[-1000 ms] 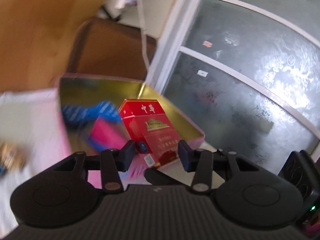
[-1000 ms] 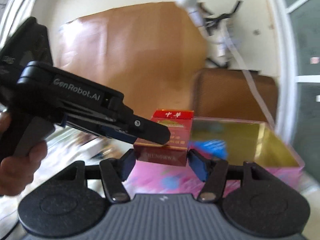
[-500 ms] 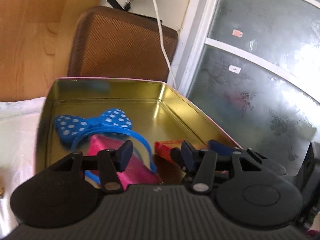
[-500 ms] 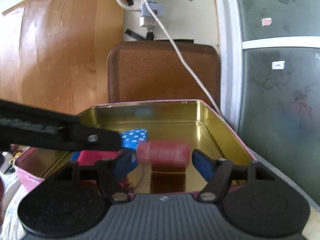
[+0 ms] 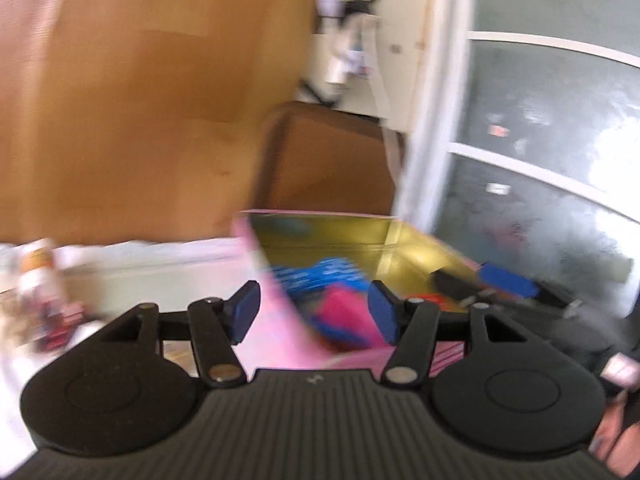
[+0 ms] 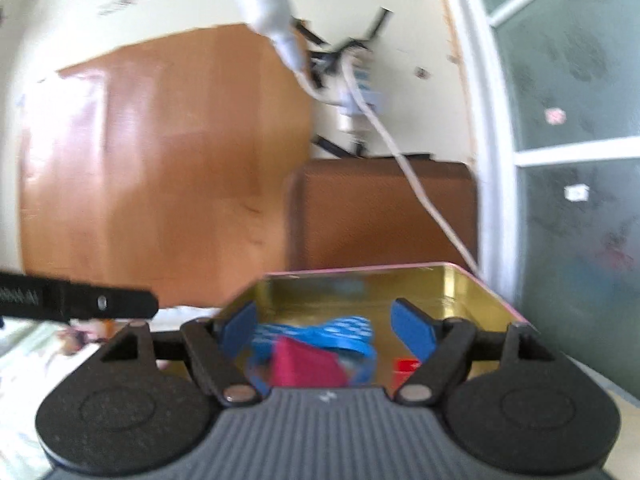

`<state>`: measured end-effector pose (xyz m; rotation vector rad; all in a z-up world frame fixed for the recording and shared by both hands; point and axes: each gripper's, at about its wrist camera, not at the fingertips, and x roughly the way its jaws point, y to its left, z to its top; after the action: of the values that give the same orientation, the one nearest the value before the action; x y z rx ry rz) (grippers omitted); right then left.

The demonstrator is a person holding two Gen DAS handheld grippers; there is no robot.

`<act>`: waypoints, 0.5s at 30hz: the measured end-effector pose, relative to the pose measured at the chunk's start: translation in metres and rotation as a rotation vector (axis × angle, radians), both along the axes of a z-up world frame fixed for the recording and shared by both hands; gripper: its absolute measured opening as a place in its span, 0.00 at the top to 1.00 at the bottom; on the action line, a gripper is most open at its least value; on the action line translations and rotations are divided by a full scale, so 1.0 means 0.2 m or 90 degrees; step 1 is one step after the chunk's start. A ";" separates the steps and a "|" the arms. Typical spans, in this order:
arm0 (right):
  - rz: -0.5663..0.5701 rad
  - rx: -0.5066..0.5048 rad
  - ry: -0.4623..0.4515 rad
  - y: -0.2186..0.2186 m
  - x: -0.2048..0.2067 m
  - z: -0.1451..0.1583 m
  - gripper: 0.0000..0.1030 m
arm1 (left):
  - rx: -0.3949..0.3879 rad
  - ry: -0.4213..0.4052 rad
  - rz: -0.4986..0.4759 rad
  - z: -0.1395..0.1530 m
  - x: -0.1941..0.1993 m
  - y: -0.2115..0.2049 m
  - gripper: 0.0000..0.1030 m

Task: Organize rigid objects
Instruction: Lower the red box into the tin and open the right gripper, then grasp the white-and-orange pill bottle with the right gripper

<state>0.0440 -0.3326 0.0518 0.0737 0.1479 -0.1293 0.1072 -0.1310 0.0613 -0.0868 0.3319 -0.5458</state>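
A pink tin (image 6: 496, 300) with a gold inside stands open in front of me. In it lie a blue polka-dot bow (image 6: 344, 330), a pink box (image 6: 308, 364) and the red cigarette pack (image 6: 406, 366). My right gripper (image 6: 326, 330) is open just above the tin's near edge, with nothing between its pads. My left gripper (image 5: 314, 314) hovers at the tin's (image 5: 256, 256) left wall; its jaws are opening and grip nothing. The left wrist view is blurred and shows the right gripper's blue pad (image 5: 508, 282) over the tin. One left finger (image 6: 100, 302) pokes in at the left.
A brown woven chair back (image 6: 384, 212) stands behind the tin, with a wooden panel (image 6: 160, 160) to its left. A white cable (image 6: 420, 192) hangs down to the tin's far corner. A frosted glass door (image 6: 580, 160) is at the right. Small blurred items (image 5: 44, 292) lie on the white cloth at left.
The red pack, held up between the right gripper's pads a second ago, now lies in the tin. The right jaws have spread apart. The left gripper has swung left to the tin's left wall.
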 end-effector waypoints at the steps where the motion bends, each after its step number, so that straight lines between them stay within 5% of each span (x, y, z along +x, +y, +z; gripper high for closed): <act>1: 0.018 -0.001 0.002 0.05 0.01 0.00 0.28 | 0.000 0.008 0.022 -0.02 0.00 0.08 0.40; 10: 0.196 -0.031 0.102 0.52 0.21 -0.06 0.58 | 0.031 0.060 0.260 -0.25 0.09 0.74 0.40; 13: 0.234 -0.039 0.141 0.68 0.35 -0.07 0.60 | -0.042 0.103 0.291 -0.30 0.12 0.89 0.42; 15: 0.261 -0.031 0.163 0.77 0.48 -0.05 0.60 | -0.081 0.087 0.309 -0.28 0.11 0.94 0.42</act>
<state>0.1400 -0.1786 0.0420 -0.0232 0.4111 0.2682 0.1300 0.0566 0.0045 -0.3200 0.3933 -0.0793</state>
